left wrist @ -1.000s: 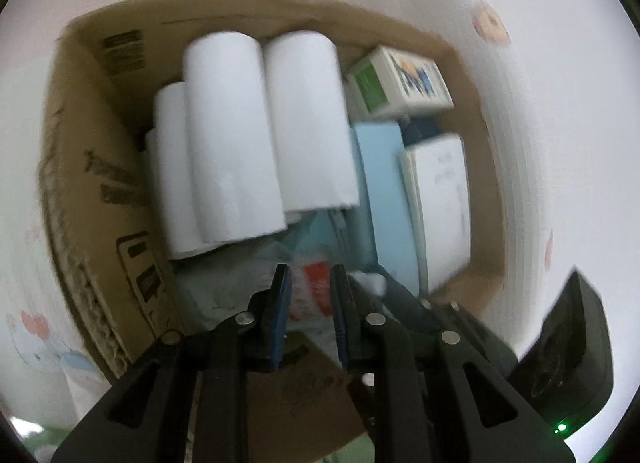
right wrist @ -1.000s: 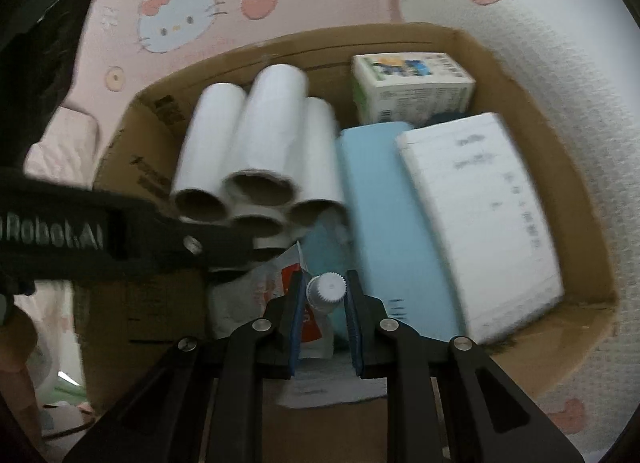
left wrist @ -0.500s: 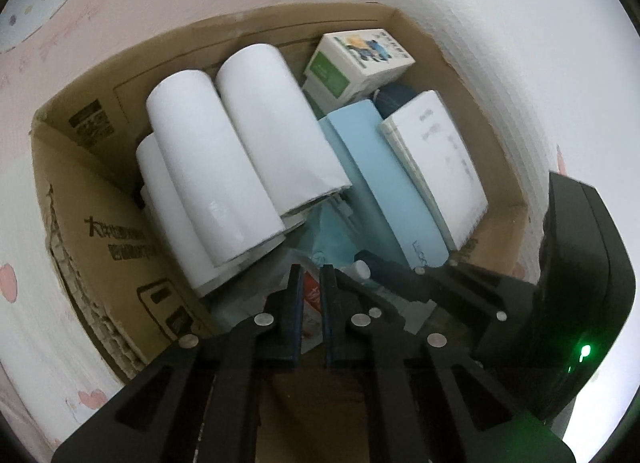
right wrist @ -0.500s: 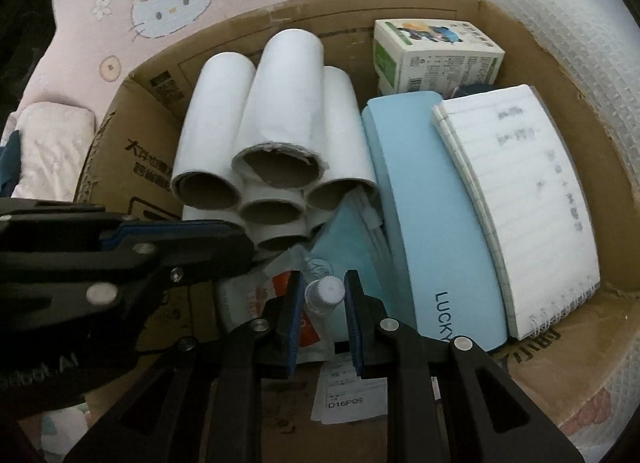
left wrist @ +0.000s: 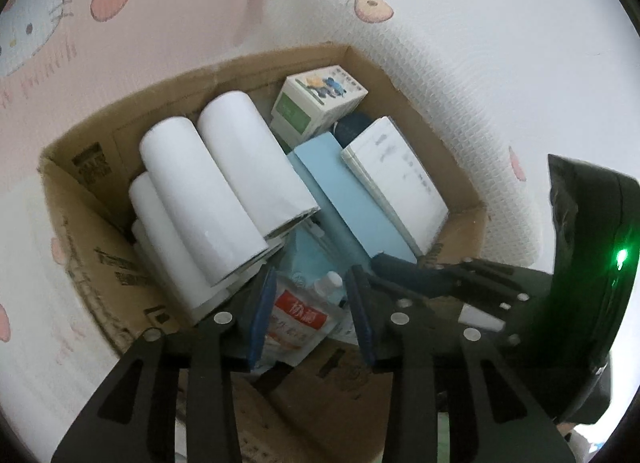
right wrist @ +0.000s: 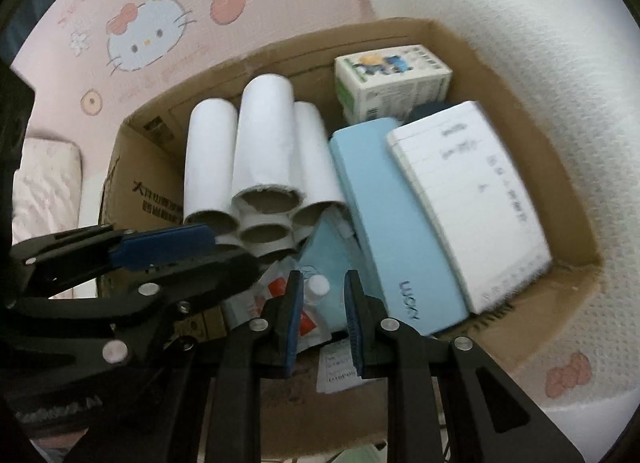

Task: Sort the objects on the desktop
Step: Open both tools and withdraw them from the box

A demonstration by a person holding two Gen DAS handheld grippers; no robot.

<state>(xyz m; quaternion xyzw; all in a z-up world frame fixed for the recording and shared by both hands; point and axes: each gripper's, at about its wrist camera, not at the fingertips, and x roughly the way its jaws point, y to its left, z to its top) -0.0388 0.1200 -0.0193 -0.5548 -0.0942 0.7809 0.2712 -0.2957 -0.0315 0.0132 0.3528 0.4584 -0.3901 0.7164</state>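
Note:
An open cardboard box (left wrist: 72, 199) (right wrist: 140, 191) holds white paper rolls (left wrist: 208, 191) (right wrist: 264, 151), a light blue case (left wrist: 344, 199) (right wrist: 392, 223), a white notebook (left wrist: 396, 183) (right wrist: 468, 199) and a small green-and-white carton (left wrist: 316, 103) (right wrist: 392, 79). At the near end lie a red-and-white pouch (left wrist: 298, 317) (right wrist: 276, 287) and a small white-capped bottle (left wrist: 329, 283) (right wrist: 319, 285). My left gripper (left wrist: 312, 275) (right wrist: 234, 253) hovers over the pouch, its jaws opening, touching nothing. My right gripper (right wrist: 323, 275) (left wrist: 384, 263) stands narrowly open above the bottle, pads clear of it.
The box rests on bedding: a pink cartoon-cat blanket (right wrist: 148, 35) behind and left, and a white quilted cover (right wrist: 540, 43) to the right. A printed paper slip (right wrist: 340, 371) lies at the box's near edge. Both grippers sit close together, side by side.
The left jaws closed almost fully, then spread wide. Both grippers rose from the box's near end. The bottle cap now looks smaller and lower between the right fingers.

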